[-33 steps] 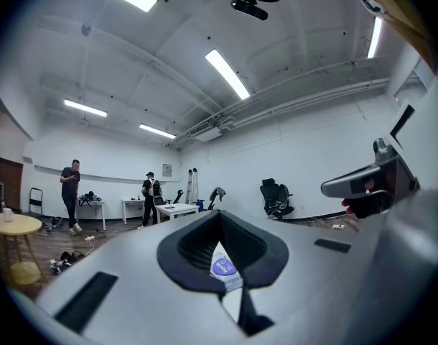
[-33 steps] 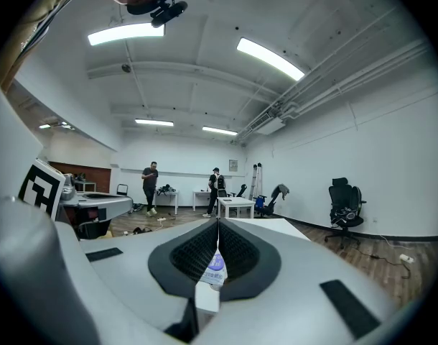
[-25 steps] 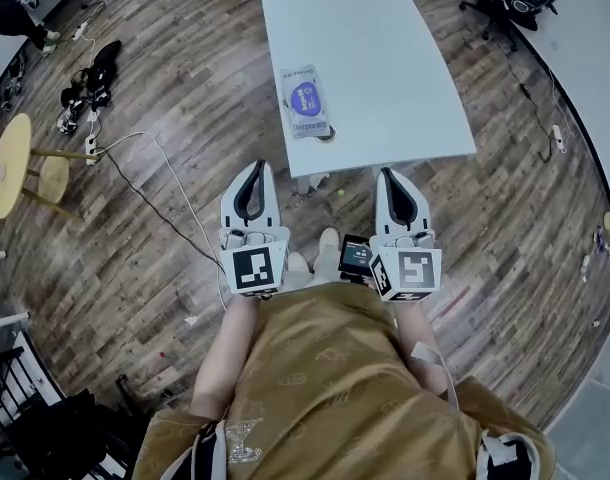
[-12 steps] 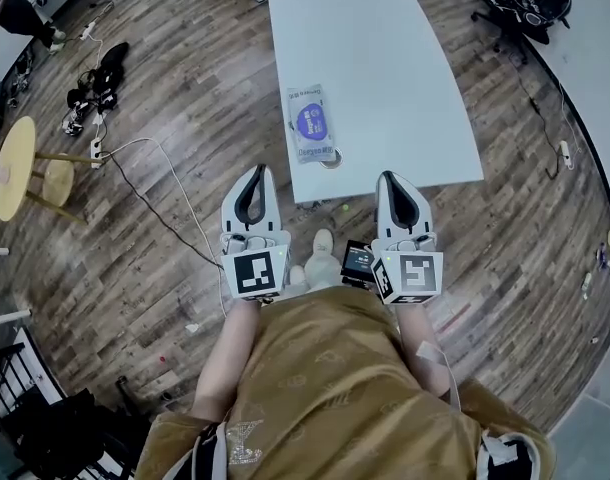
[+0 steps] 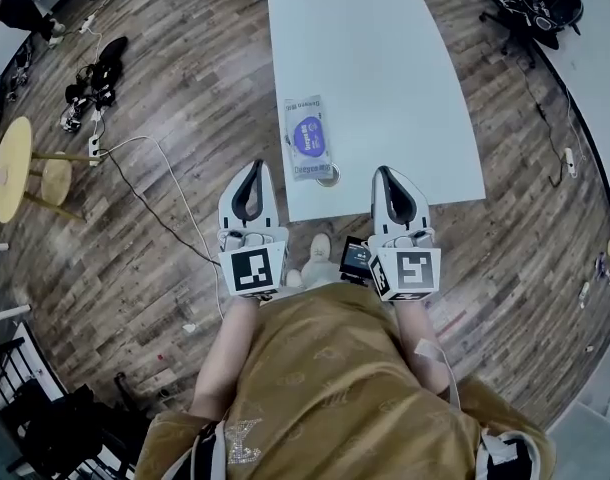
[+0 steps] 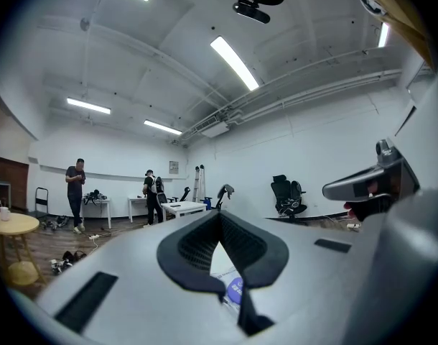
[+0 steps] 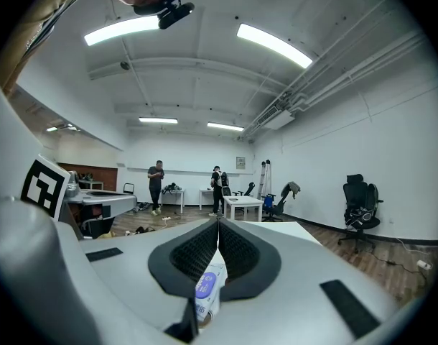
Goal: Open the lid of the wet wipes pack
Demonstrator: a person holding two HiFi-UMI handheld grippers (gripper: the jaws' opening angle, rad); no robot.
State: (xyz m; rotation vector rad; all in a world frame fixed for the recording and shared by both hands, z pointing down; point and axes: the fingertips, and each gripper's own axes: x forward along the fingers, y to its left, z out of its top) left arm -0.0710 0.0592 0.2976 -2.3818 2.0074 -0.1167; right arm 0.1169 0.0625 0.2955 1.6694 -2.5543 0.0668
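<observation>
White bench (image 5: 385, 88) has the wet wipes pack (image 5: 309, 138) flat near its front edge, lid up for easy reach. Your left gripper (image 5: 252, 168) and right gripper (image 5: 389, 173) are both closed, empty, hanging short of it.

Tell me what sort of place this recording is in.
Probably a shared office or lab workroom: a white table on wood flooring, a black office chair, and people standing at desks at the back under strip lights.
</observation>
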